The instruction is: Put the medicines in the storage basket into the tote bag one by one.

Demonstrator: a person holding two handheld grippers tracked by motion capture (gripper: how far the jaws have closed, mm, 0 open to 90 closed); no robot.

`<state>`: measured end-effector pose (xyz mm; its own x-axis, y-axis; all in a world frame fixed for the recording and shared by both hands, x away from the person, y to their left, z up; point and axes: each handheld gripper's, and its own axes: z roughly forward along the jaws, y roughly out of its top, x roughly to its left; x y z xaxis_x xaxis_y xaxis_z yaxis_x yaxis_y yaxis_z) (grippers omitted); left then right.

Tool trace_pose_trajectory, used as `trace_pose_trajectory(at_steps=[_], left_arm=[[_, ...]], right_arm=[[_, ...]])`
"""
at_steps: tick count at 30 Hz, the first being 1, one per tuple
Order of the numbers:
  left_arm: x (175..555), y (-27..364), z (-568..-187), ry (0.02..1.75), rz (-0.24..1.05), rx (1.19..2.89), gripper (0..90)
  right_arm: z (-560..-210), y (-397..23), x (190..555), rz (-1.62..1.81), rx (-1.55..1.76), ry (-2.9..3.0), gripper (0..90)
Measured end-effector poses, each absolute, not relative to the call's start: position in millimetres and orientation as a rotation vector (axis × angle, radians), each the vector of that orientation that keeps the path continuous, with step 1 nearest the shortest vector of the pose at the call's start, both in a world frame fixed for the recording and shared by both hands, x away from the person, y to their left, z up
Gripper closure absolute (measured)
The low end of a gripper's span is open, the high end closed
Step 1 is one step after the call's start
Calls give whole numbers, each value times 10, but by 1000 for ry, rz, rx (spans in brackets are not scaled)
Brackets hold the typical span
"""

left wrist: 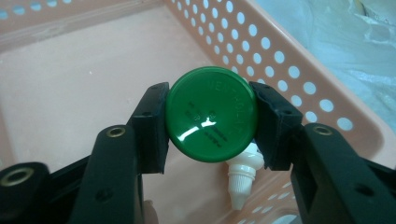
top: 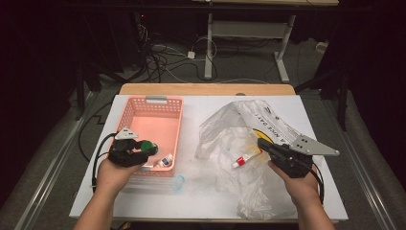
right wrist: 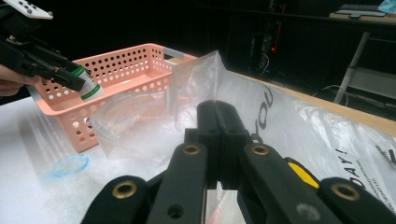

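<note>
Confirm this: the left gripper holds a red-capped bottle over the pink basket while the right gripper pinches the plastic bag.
Wrong in one respect: the cap is green, not red. In the left gripper view, the left gripper has its fingers clamped on a green-capped bottle over the pink basket. The right gripper does pinch the plastic bag.

Basket [top: 153, 108] sitting at left on table [top: 201, 201], plastic bag [top: 230, 127] lying to its right. Left gripper [top: 146, 148] holding bottle [left wrist: 211, 113] over basket's near right corner, small dropper bottle [top: 165, 160] lying inside below. Tube [top: 244, 159] lying on bag, just left of right gripper [top: 262, 143].
</note>
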<state>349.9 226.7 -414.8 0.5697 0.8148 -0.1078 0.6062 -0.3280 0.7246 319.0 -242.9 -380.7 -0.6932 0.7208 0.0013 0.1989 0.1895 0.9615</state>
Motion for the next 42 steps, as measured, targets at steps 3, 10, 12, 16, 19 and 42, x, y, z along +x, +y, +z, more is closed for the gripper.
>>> trace_pose_trajectory(at_steps=[3,10,12,16,19,42], left_arm=[[3476,2263,-4146,1119,371,2041,505],[3404,2239,-4149,1092,372,2021,505],[3384,2219,-4140,1080,376,2023,505],[3349,2174,-4098,1058,367,2008,505],[3332,2142,-4060,1047,350,1985,505],[3078,1694,-3830,848,294,1992,505]], right_arm=[[-3810,-2426,3183,1514,860,2021,900],[-3798,-2435,3174,1521,859,2014,900],[-3799,-2440,3174,1521,867,2009,900],[-3795,-2454,3171,1525,868,2006,900],[-3792,-2462,3168,1531,869,2004,900],[-3789,-2456,3166,1529,864,2003,900]])
